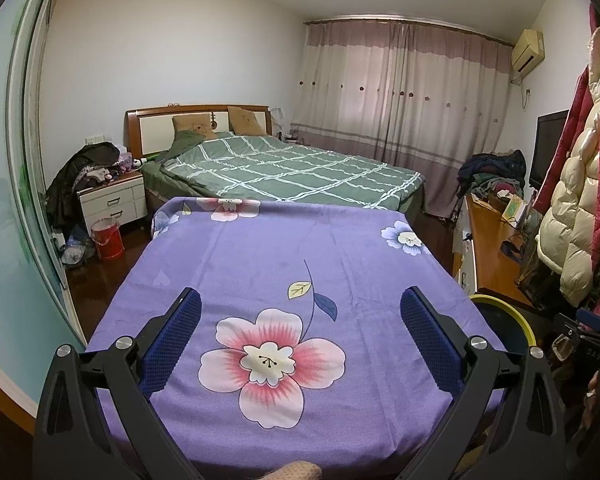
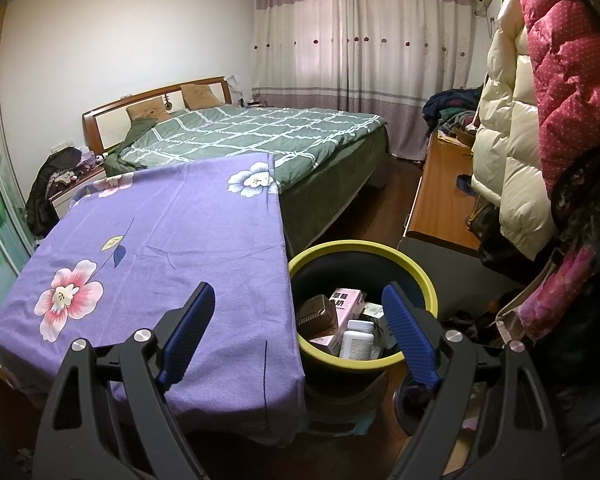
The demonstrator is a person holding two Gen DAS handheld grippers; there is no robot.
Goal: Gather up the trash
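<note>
Your left gripper (image 1: 300, 320) spread wide above the purple floral cloth (image 1: 260, 256), nothing between its pads, yellow-rimmed bin (image 1: 518, 318) (partly hidden) at right.

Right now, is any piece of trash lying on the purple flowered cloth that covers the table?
No. The purple flowered cloth is bare, and the trash lies inside the yellow-rimmed bin.

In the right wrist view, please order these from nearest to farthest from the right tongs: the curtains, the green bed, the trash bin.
1. Trash bin: directly below the open right tongs, beside the purple-covered table.
2. Green bed: beyond the table, mid-room.
3. Curtains: on the far wall, behind the bed.
</note>
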